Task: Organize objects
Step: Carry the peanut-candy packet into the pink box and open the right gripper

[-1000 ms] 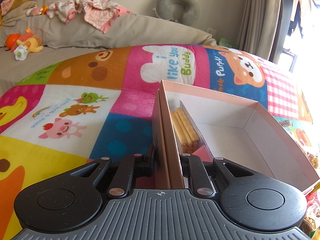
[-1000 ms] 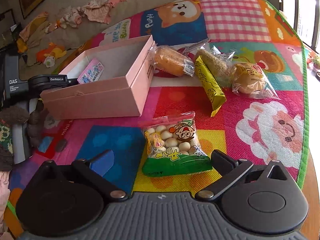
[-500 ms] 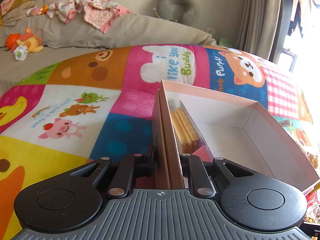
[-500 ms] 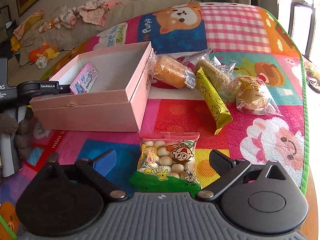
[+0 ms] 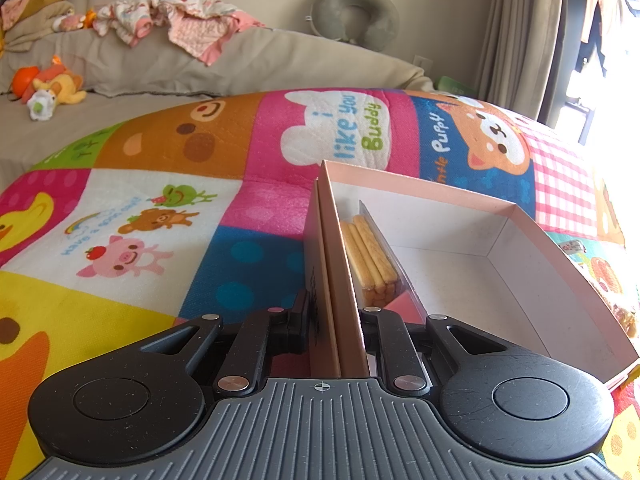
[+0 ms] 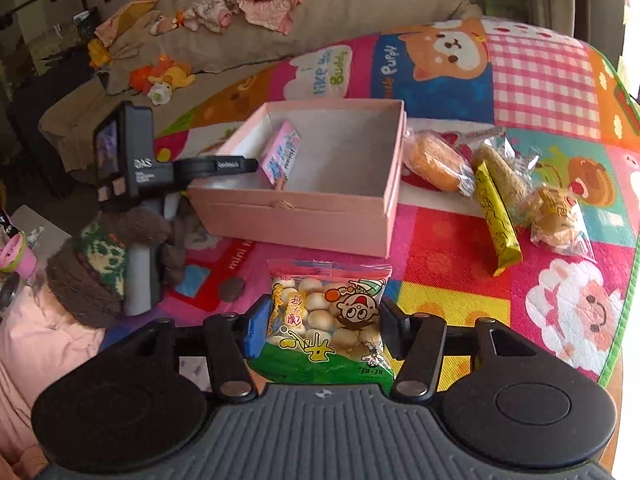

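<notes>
An open pink box (image 6: pixel 312 216) stands on the colourful mat; its wall also shows in the left wrist view (image 5: pixel 334 264). My left gripper (image 5: pixel 334 316) is shut on that left wall of the box. A pink packet of biscuit sticks (image 5: pixel 372 256) leans inside against it, also seen in the right wrist view (image 6: pixel 282 154). My right gripper (image 6: pixel 320 320) has closed on a bag of round white snacks (image 6: pixel 324 320), its fingers pressing both sides of the bag.
Right of the box lie a wrapped bun (image 6: pixel 434 160), a yellow snack bar (image 6: pixel 496 216), a sesame stick pack (image 6: pixel 510 176) and another wrapped bun (image 6: pixel 560 216). A sofa with clothes and toys (image 5: pixel 180 28) is behind. The mat edge (image 6: pixel 624 320) is on the right.
My right gripper moved forward over the snack bag and closed its fingers on the bag's sides. The left gripper and the box have not moved.
</notes>
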`<action>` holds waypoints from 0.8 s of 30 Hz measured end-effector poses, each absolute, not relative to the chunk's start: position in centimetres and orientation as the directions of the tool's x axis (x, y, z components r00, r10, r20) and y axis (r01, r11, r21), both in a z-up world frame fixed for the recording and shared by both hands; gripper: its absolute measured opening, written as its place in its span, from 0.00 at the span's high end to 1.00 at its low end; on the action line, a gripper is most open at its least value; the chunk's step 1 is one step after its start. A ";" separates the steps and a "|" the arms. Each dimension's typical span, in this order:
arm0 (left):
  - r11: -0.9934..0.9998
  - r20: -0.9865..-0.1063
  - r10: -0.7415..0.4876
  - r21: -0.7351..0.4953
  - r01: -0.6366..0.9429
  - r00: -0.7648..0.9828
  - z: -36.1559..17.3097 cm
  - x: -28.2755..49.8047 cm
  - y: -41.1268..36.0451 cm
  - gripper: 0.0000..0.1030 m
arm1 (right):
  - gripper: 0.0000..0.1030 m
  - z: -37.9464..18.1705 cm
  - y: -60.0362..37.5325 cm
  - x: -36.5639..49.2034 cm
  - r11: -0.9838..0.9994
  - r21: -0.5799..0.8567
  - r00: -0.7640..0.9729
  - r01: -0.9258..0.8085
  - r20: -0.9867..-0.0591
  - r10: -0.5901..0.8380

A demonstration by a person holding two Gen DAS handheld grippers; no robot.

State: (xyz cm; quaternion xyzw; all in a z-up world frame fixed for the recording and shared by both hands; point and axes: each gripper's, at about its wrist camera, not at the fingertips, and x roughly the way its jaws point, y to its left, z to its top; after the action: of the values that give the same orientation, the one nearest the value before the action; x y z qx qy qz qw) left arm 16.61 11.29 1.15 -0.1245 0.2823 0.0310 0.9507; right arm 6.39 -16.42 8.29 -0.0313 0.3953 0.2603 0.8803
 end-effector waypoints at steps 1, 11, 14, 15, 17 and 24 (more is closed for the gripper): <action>0.967 -0.544 -0.011 -0.219 -0.129 0.839 1.1 16.6 11.3 0.84 | 0.46 9.6 -15.8 6.4 0.842 0.170 0.546 -0.512 -0.693 0.472; 0.966 -0.545 -0.014 -0.223 -0.129 0.838 1.1 16.6 11.3 0.84 | 0.46 11.9 -7.3 14.6 0.825 0.167 0.549 -0.540 -0.674 0.495; 0.966 -0.546 -0.015 -0.225 -0.129 0.837 1.1 16.7 11.3 0.84 | 0.46 9.9 -6.3 18.4 0.875 0.163 0.569 -0.456 -0.703 0.427; 0.966 -0.547 -0.015 -0.224 -0.129 0.837 1.1 16.7 11.2 0.84 | 0.46 9.1 -6.2 19.5 0.887 0.172 0.566 -0.428 -0.715 0.411; 0.966 -0.546 -0.015 -0.225 -0.129 0.837 1.1 16.7 11.3 0.84 | 0.45 7.5 -6.4 21.1 0.896 0.222 0.532 -0.385 -0.740 0.412; 0.966 -0.546 -0.013 -0.222 -0.129 0.838 1.1 16.7 11.3 0.84 | 0.35 6.4 -7.7 20.7 0.881 0.289 0.494 -0.375 -0.742 0.454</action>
State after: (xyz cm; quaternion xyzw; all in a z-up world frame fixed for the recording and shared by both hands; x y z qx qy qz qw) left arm 16.70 11.26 1.14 -0.1261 0.2832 0.0305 0.9503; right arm 20.66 -7.70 6.44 0.0447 0.4420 0.2401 0.8631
